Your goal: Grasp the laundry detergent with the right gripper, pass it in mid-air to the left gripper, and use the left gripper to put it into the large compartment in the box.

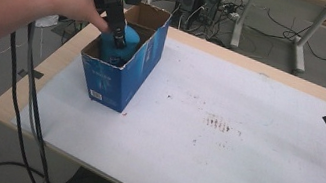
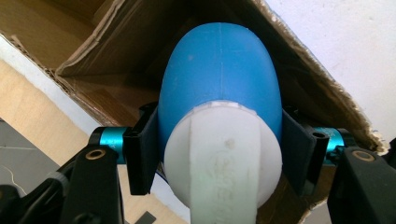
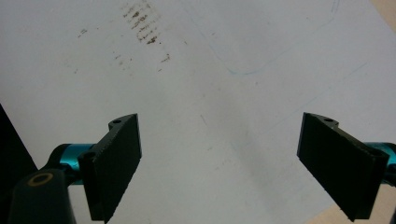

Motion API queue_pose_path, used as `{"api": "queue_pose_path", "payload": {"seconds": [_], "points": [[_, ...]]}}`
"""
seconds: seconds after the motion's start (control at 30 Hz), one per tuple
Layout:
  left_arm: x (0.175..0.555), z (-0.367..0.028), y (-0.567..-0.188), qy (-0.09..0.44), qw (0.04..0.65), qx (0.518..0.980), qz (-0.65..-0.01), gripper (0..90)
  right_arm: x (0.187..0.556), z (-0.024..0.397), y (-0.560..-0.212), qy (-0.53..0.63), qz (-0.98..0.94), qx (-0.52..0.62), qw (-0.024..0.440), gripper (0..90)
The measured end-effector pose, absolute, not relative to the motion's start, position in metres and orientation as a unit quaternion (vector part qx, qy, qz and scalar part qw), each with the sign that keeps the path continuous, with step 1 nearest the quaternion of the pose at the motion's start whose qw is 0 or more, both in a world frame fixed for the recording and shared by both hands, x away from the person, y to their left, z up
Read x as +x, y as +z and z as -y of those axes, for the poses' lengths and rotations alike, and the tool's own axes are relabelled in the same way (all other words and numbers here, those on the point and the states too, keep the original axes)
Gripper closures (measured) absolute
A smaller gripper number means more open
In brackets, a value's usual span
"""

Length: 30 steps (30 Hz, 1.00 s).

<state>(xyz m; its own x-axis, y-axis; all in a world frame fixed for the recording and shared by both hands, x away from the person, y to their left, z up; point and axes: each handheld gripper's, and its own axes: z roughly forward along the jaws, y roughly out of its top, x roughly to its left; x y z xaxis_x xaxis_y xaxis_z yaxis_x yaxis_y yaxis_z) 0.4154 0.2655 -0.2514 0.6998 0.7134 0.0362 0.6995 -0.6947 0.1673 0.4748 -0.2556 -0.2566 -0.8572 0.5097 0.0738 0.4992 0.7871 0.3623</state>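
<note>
Blue bottle clamped, left gripper, apparently inside box

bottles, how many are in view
1: a blue bottle with a white cap, held by the left claw inside the blue cardboard box. The box walls could hide others.

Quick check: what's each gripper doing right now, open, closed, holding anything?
Left gripper: closed on the blue bottle, inside the blue cardboard box.
Right gripper: open, nothing between its jaws, above the white table cover.
</note>
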Motion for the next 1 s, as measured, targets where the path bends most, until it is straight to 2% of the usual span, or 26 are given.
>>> {"api": "queue_pose_path", "payload": {"seconds": [1.0], "points": [[0.416, -0.262, -0.27, 0.045, 0.068, 0.927, -0.366, 38.0, 0.475, 0.251, -0.261, 0.182, -0.947, 0.265, 0.008, 13.1]]}}
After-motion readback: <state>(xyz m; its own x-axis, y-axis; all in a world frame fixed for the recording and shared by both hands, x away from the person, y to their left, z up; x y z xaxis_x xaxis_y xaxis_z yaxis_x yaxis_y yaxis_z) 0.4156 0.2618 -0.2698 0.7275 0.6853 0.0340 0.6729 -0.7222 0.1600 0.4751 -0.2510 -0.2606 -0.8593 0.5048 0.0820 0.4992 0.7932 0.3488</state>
